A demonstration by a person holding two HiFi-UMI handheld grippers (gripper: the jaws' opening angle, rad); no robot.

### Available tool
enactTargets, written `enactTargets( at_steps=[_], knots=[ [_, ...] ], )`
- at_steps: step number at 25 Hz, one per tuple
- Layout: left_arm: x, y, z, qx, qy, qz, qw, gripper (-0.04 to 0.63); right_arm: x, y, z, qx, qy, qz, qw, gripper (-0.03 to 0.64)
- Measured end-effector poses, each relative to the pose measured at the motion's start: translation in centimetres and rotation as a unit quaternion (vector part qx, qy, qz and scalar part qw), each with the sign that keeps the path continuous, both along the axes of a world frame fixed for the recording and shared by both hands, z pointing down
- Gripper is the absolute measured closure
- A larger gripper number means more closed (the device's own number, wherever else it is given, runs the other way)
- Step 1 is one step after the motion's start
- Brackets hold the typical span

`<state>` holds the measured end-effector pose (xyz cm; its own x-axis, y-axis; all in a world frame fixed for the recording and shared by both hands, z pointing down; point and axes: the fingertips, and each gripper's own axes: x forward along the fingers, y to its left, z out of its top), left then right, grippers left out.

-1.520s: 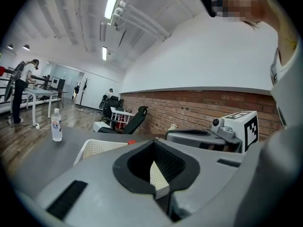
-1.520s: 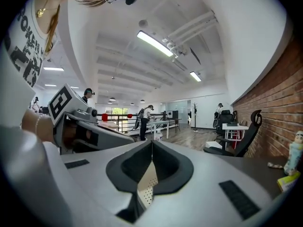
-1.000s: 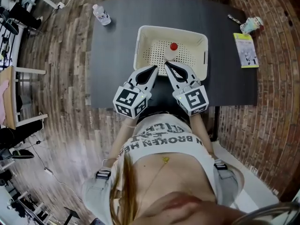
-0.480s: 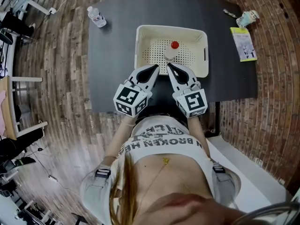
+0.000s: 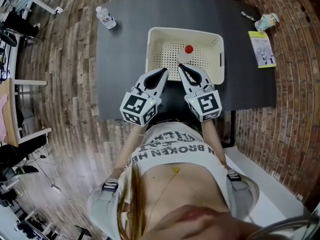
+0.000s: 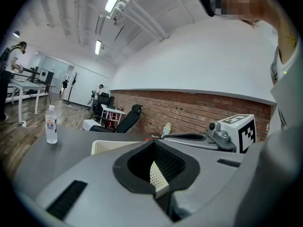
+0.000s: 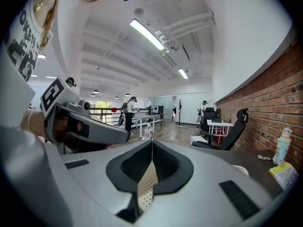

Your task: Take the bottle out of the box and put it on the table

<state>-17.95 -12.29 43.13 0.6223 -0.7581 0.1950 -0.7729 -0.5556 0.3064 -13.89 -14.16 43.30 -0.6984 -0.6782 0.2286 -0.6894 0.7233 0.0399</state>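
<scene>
Dark desk carries box with bottle, probably upright; left tongs and right tongs both closed, empty: open right wide, grip below cap.

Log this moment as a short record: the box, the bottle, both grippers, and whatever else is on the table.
box: cream, perforated, mid-table
bottle: red cap, inside the box, ungripped
left gripper: shut, empty, at the box's near side
right gripper: shut, empty, beside the left one
table: dark grey
clear bottle: on the table's far left corner
booklet: near the table's right edge
</scene>
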Motion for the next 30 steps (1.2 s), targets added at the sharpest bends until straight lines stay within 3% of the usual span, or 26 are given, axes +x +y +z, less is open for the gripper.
enactTargets(
  at_steps=[8, 21, 22, 25, 30],
  knots=[
    [0.1, -0.2, 1.1, -0.014, 0.003, 0.0, 0.9999, 0.591, 0.7, -1.7, 1.3, -0.008, 0.015, 0.016, 1.0, 0.607],
    [-0.2, -0.9, 3.0, -0.046, -0.002, 0.009, 0.9989, 0.591, 3.8, -5.4, 3.9, -0.031, 0.025, 0.095, 0.995, 0.604],
    [-0.3, -1.1, 3.0, -0.047, -0.001, 0.008, 0.9988, 0.591, 4.0, -5.7, 4.0, -0.033, 0.023, 0.101, 0.994, 0.592],
    [-0.5, -1.3, 3.2, -0.05, -0.002, 0.005, 0.9987, 0.591, 4.3, -6.5, 4.6, -0.044, 0.02, 0.11, 0.993, 0.471],
    [-0.8, -1.3, 3.6, -0.055, -0.005, 0.003, 0.9985, 0.591, 4.1, -7.8, 5.7, -0.055, 0.024, 0.109, 0.992, 0.433]
  ],
)
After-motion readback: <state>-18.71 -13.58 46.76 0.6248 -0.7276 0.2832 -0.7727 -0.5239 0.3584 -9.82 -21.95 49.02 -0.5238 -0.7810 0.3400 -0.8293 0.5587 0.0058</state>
